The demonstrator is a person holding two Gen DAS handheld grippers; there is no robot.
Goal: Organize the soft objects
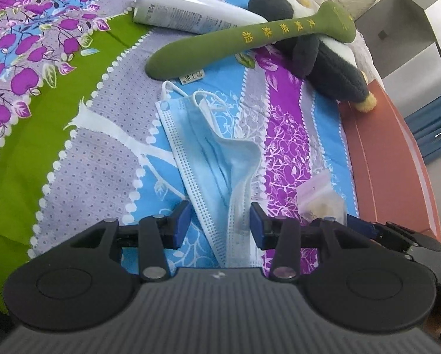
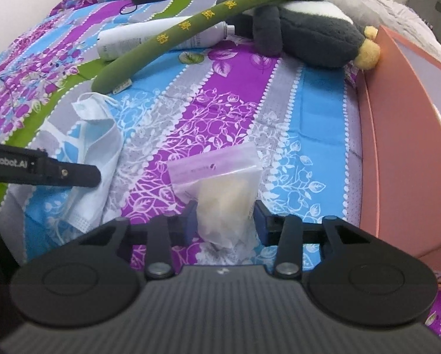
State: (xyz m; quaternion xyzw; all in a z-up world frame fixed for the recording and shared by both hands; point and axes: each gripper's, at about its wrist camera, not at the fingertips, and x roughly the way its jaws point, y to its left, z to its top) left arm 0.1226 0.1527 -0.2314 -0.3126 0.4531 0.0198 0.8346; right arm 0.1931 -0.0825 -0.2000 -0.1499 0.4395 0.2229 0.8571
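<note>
We saw a floral bedsheet carrying a grey plush penguin w/ a green padded bat laid across it & a white bottle. Nearer, the left gripper had fingers apart astride a blue face mask, not pinching. The right gripper straddled a small zip bag; grip there: couldn't tell.

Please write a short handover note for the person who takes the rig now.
Left tongs: open around the crumpled light-blue face mask, not pinching.
Right tongs: open around the small clear zip bag with pale filling; grip unclear.
Green padded massage stick lies over the grey-white plush penguin and the white spray bottle, beside the orange box.
Nothing appears sorted yet; all remains.
</note>
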